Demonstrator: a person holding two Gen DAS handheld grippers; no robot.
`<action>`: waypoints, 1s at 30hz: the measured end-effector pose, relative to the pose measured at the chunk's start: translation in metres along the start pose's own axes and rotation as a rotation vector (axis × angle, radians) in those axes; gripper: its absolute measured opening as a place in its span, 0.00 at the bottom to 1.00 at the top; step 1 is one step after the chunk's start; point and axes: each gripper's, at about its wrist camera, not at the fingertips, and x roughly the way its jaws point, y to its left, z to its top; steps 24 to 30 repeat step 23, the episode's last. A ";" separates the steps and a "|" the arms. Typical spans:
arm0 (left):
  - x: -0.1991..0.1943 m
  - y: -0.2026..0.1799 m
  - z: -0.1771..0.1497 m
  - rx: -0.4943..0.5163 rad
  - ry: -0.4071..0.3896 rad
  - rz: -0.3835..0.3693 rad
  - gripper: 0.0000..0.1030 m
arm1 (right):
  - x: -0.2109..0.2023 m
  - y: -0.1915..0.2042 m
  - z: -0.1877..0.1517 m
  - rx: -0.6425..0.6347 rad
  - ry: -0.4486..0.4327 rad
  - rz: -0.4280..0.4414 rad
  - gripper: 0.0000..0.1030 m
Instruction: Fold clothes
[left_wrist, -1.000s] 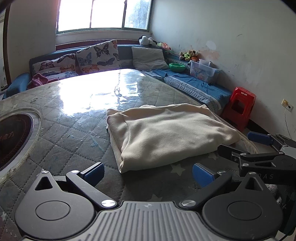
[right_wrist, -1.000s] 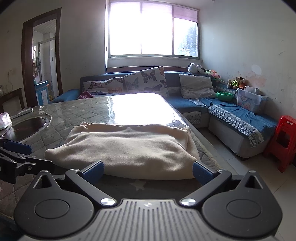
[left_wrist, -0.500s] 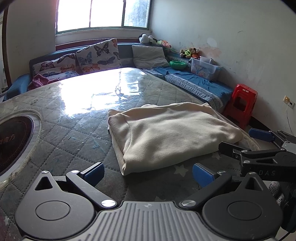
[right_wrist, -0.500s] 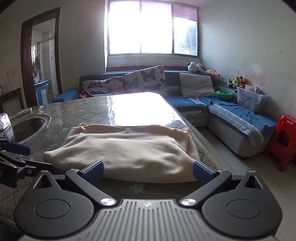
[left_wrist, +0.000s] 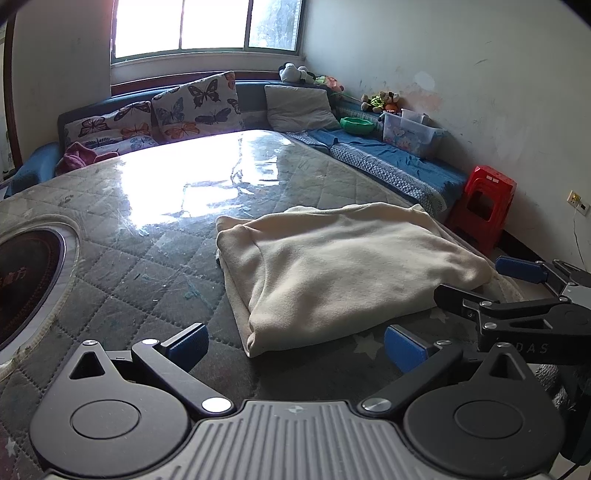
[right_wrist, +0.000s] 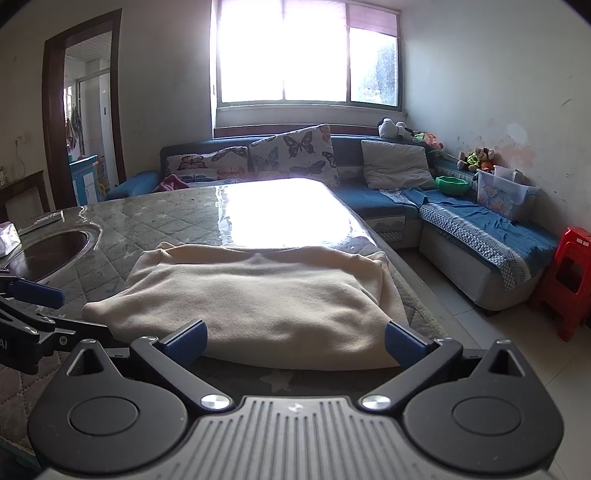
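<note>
- One cream garment (left_wrist: 343, 269) lies folded into a thick rectangle on the quilted table (left_wrist: 147, 236), at the near right part of the top, its right edge close to the table's right edge.
- Left gripper (left_wrist: 293, 341): jaws wide apart, holding nothing; it sits just short of the garment's near left corner, with that corner showing between the two blue pads.
- Right gripper (right_wrist: 293, 341): jaws wide apart, holding nothing; it faces the garment's near long edge, with both blue pads in front of the cloth. Contact between pads and cloth cannot be told.
- Right gripper as seen from the left wrist view, at the near right: fingers spread, one blue pad beside the garment's near right corner.
- Left gripper as seen from the right wrist view, at the near left: fingers spread beside the garment's near left corner.
- Table surface is glossy and reflects the window (right_wrist: 306, 55) strongly at its far half; a round dark inset (left_wrist: 26, 284) sits at the table's left side.
- Blue sofa (right_wrist: 480, 229) wraps the far and right sides of the room, carrying butterfly cushions (right_wrist: 291, 155), a grey cushion (right_wrist: 395, 164), a green bowl (right_wrist: 451, 184) and a clear storage box (right_wrist: 504, 194).
- Red stool (left_wrist: 484, 206) stands on the floor at the right, by the wall.
</note>
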 end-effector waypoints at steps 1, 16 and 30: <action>0.001 0.000 0.000 0.000 0.000 0.000 1.00 | 0.001 0.000 0.000 -0.001 0.001 0.000 1.00; 0.006 0.006 0.005 -0.009 0.008 0.006 1.00 | 0.009 0.006 0.005 -0.027 0.014 0.020 1.00; 0.006 0.007 0.006 -0.008 0.013 0.013 1.00 | 0.011 0.006 0.005 -0.025 0.015 0.022 1.00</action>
